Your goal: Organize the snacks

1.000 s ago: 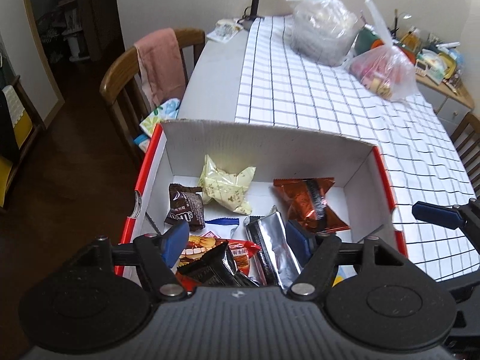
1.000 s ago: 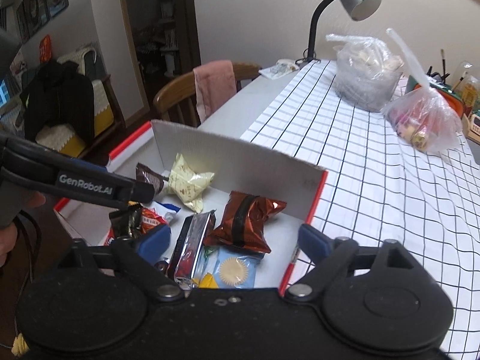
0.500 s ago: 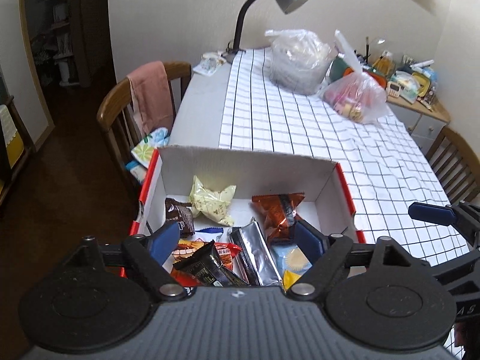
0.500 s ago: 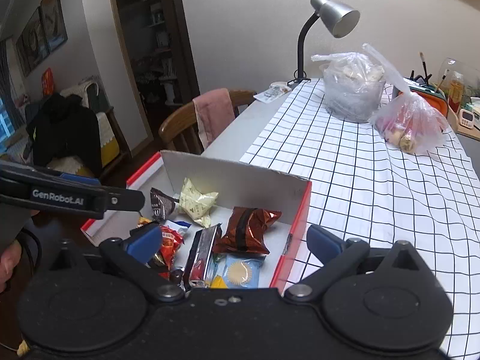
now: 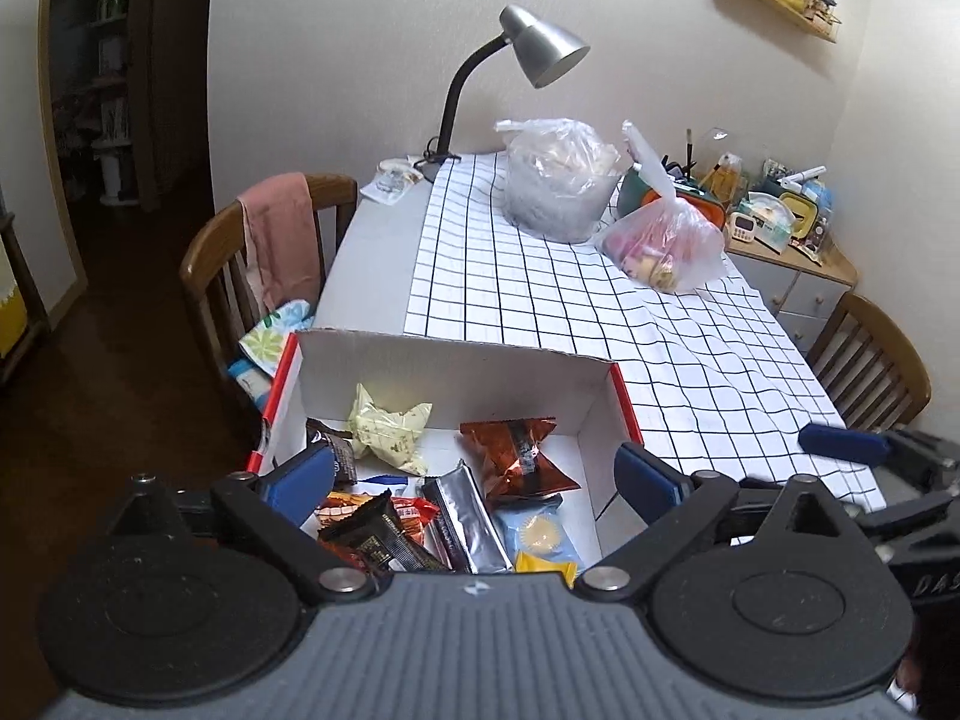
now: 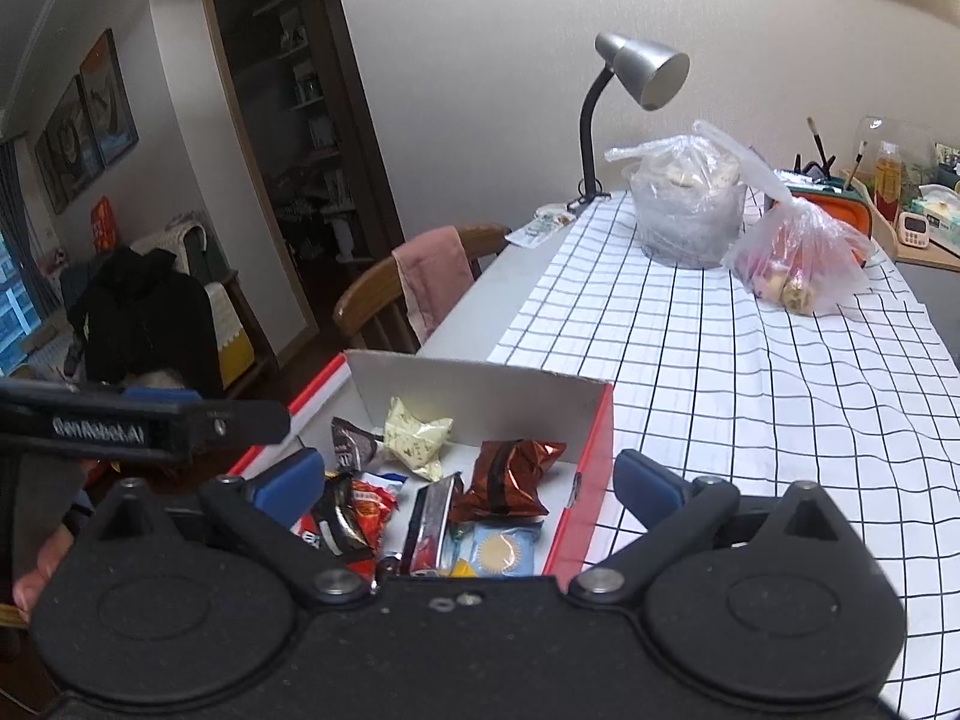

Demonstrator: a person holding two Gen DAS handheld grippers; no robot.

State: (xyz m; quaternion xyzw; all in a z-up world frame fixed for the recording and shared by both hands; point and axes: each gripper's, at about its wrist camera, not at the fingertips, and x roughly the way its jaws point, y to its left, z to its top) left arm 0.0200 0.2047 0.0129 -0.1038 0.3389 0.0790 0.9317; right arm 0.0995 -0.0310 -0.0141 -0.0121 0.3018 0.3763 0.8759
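My left gripper (image 5: 474, 477), jaws opening and empty, and my right gripper (image 6: 465, 480), jaws wide and empty, hover above the box (image 5: 456, 363) where the snacks (image 5: 516, 459) lie. Judged step: between picks; next, choose another snack.

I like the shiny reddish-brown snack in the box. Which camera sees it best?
The left wrist view: the reddish-brown packet lies flat in the box, fully shown from above. The right wrist view shows it too, but smaller and more slanted.
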